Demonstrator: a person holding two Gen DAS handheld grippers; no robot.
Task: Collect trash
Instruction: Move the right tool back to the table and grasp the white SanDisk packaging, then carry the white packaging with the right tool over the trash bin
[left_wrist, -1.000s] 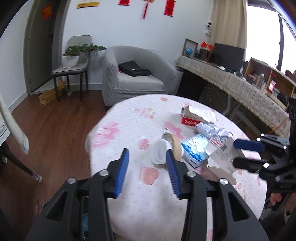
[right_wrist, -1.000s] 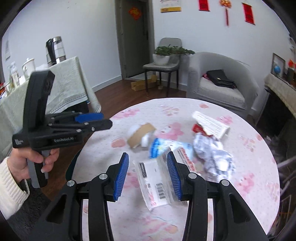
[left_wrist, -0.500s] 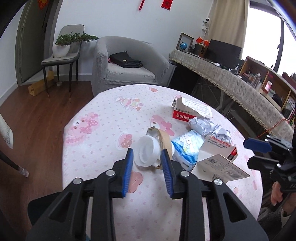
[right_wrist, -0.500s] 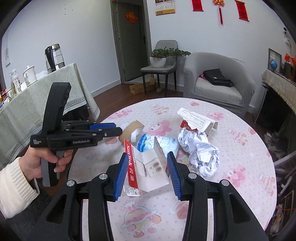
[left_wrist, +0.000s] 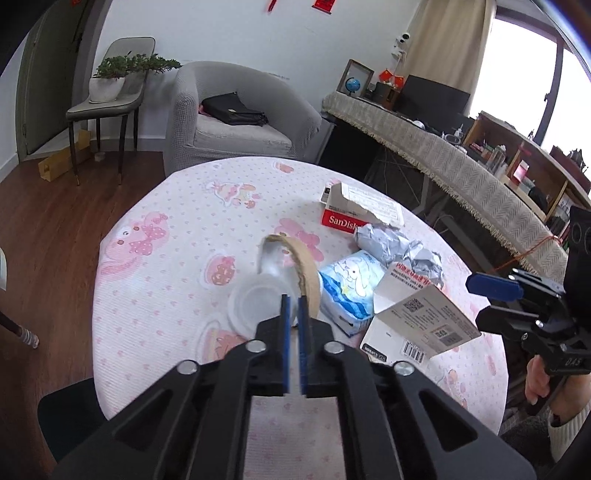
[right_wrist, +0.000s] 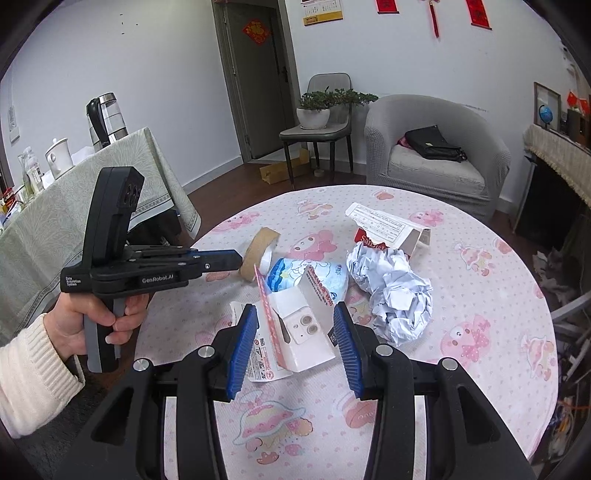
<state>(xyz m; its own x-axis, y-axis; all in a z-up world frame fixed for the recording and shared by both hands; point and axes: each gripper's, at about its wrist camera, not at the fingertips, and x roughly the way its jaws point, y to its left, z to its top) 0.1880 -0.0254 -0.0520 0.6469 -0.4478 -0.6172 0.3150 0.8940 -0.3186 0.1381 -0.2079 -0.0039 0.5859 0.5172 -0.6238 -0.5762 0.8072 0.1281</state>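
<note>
Trash (right_wrist: 332, 273) is lying in a loose cluster on the round table (left_wrist: 166, 280), which is wearing a pink cartoon-print cloth. In the left wrist view, my left gripper (left_wrist: 293, 314) is pointing down at a translucent plastic cup (left_wrist: 255, 302). The cup is sitting at ten o'clock from my fingertips and touching a brown cardboard tape ring (left_wrist: 306, 269) at one o'clock. My left jaws have just been closing and are now standing drawn to a thin slit at the cup's near rim. I cannot tell whether the rim is being pinched between them. A blue tissue pack (left_wrist: 351, 288) is resting just beside the ring at three o'clock. Beyond it, at one o'clock, crumpled paper (left_wrist: 399, 247) is lying against a torn red-and-white carton (left_wrist: 351, 218). In the right wrist view, my right gripper (right_wrist: 294, 308) is standing at a middling width and clasping a white printed box (right_wrist: 306, 332) by its two sides. The left wrist view is showing this box hanging clear of the cloth at three o'clock. My left hand (right_wrist: 99, 317), in a cream knit sleeve, is gripping the left tool's handle at nine o'clock in the right wrist view.
</note>
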